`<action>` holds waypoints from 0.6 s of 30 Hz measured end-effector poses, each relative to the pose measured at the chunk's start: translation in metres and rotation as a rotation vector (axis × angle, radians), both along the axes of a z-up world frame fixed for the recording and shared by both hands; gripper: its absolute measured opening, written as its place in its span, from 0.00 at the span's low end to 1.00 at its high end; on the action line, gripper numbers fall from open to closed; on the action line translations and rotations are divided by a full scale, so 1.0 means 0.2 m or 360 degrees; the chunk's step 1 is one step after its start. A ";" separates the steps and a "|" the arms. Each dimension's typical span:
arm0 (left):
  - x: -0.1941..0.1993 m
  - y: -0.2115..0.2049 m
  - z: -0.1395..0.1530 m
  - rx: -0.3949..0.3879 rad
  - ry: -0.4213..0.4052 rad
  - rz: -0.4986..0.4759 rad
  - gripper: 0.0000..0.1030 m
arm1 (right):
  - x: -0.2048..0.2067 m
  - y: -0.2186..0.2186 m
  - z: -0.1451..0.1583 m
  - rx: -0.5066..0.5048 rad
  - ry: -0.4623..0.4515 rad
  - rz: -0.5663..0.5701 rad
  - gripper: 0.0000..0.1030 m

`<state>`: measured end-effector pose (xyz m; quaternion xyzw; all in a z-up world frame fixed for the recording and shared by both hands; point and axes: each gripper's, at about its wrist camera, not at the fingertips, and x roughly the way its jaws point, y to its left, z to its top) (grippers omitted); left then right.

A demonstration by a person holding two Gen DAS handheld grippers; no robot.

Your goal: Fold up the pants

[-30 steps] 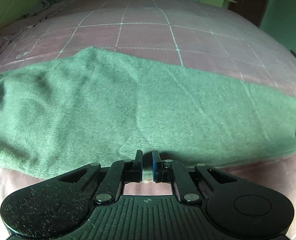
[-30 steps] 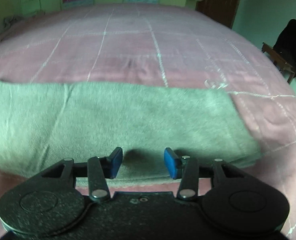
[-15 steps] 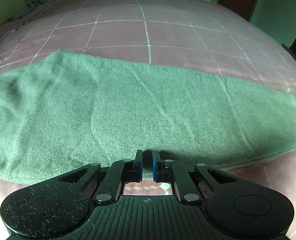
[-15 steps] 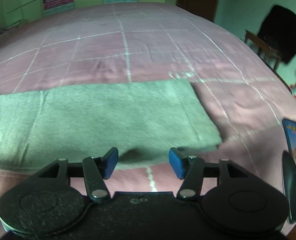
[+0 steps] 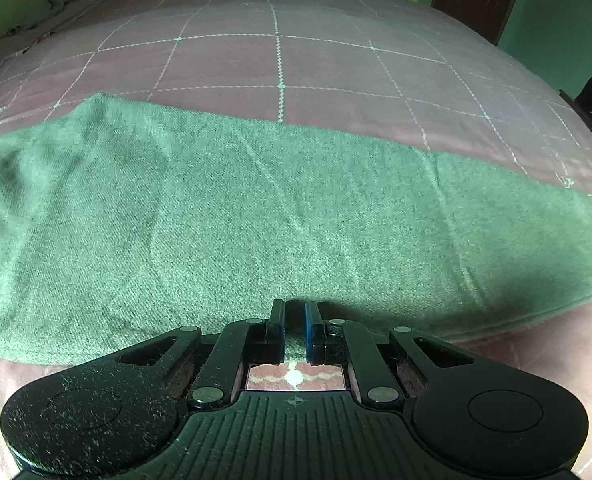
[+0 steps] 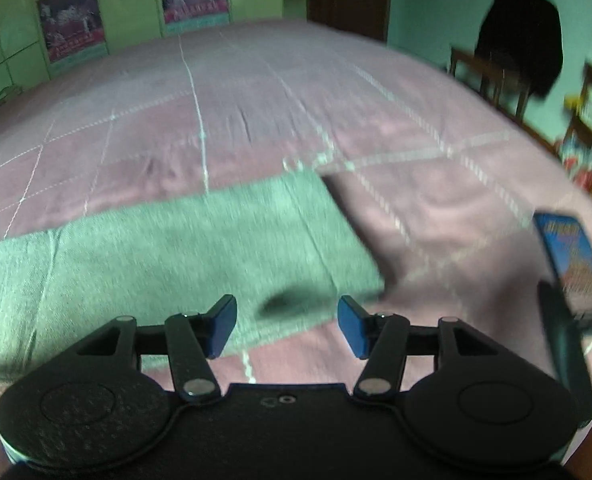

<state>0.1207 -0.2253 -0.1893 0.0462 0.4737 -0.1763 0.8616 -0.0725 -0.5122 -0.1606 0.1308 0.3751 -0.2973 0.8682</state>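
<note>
On the pink bedspread [image 5: 336, 60] lie the green pants [image 5: 255, 208]; the left gripper [image 5: 294, 316] pinches their near edge, while the right gripper [image 6: 287, 320], now wider, hovers spread and empty.

Left gripper [image 5: 294, 328]: black plastic body, ribbed top plate in the middle, two round lobes at the sides, each with an embossed circle. Surface speckled with pale lint and dust, heaviest on the left lobe. Black linkage arms with triangular cut-outs, silver rivets at the pivots. Finger pads blue, one looks darker. Small crosshair mark on the centre ridge.

Right gripper [image 6: 287, 326]: same black twin-lobe body, flat grainy top plate here, with a small screw and ring mark near the centre. Thin black link arms, silver rivets, blue angled pads [image 6: 355, 330].
</note>
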 end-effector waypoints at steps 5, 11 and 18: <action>0.00 0.00 0.02 -0.0009 0.0012 0.0000 0.07 | -0.01 -0.08 -0.06 0.0166 0.0030 -0.0114 0.54; 0.00 -0.05 0.05 -0.0052 0.0013 -0.0026 0.07 | -0.05 -0.17 -0.11 0.0370 -0.0041 -0.0229 0.60; -0.02 -0.17 0.01 0.0017 0.0005 -0.0089 0.07 | -0.01 -0.22 -0.12 0.0493 -0.0146 -0.0286 0.41</action>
